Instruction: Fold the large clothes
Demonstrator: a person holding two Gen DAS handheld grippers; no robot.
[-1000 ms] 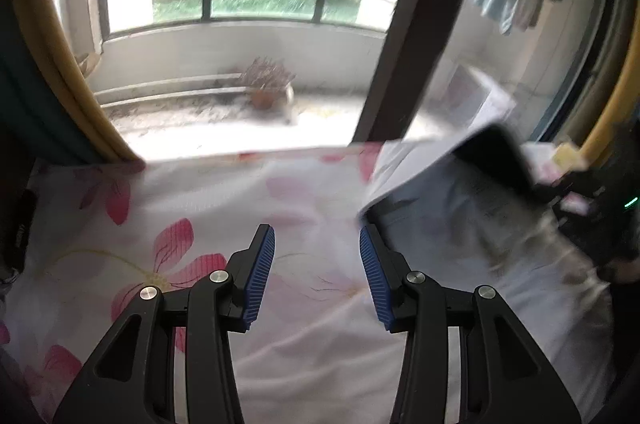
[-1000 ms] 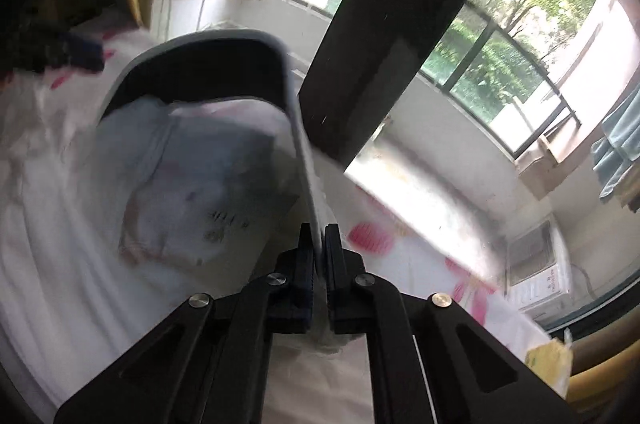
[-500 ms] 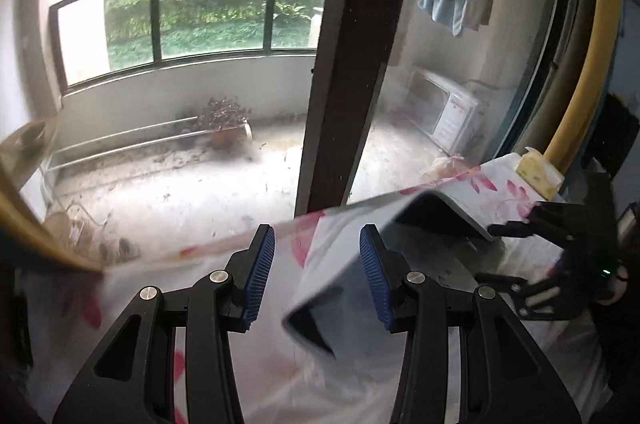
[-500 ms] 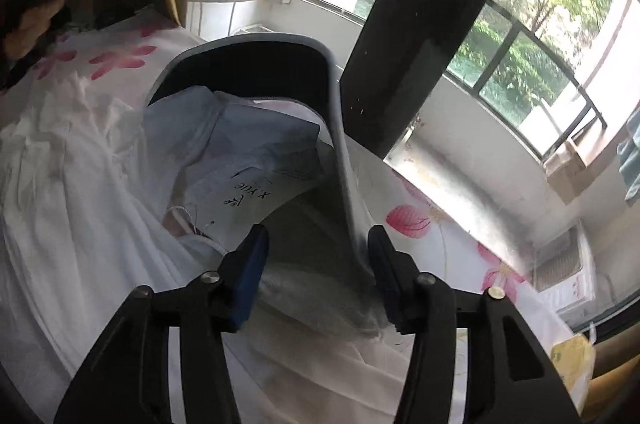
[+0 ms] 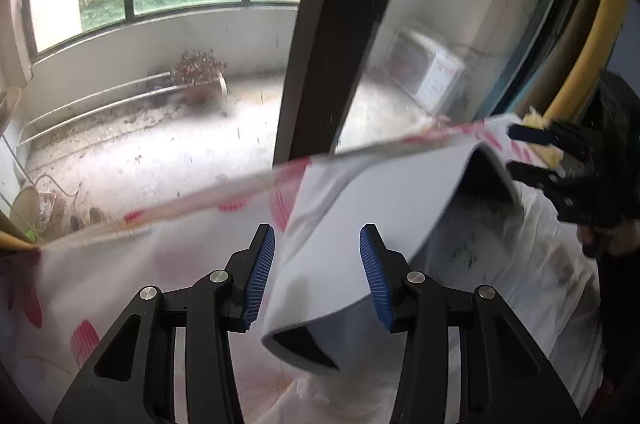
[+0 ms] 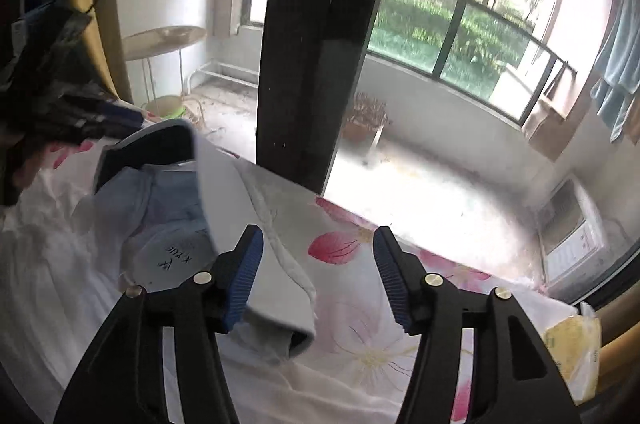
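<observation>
A white shirt lies on the flowered bed sheet (image 5: 120,280), its stiff grey-white collar (image 5: 360,224) standing up. In the left wrist view my left gripper (image 5: 317,276) is open, its blue pads either side of the collar's near end, not closed on it. The right gripper (image 5: 560,164) shows at the far right by the collar's other end. In the right wrist view my right gripper (image 6: 318,280) is open and empty; the collar (image 6: 224,208) lies just left of it, over the shirt's neck label (image 6: 176,256). The left gripper (image 6: 72,120) is blurred at far left.
A dark window post (image 6: 312,44) stands behind the bed, with a balcony, potted plant (image 5: 198,72) and white appliance (image 5: 428,76) beyond the glass. A yellow pack (image 6: 572,344) lies at the sheet's right edge. A yellow curtain (image 5: 588,24) hangs at right.
My right gripper has opened and let go of the collar, which has dropped to its left. My left gripper has swung toward the collar's other end and stays open.
</observation>
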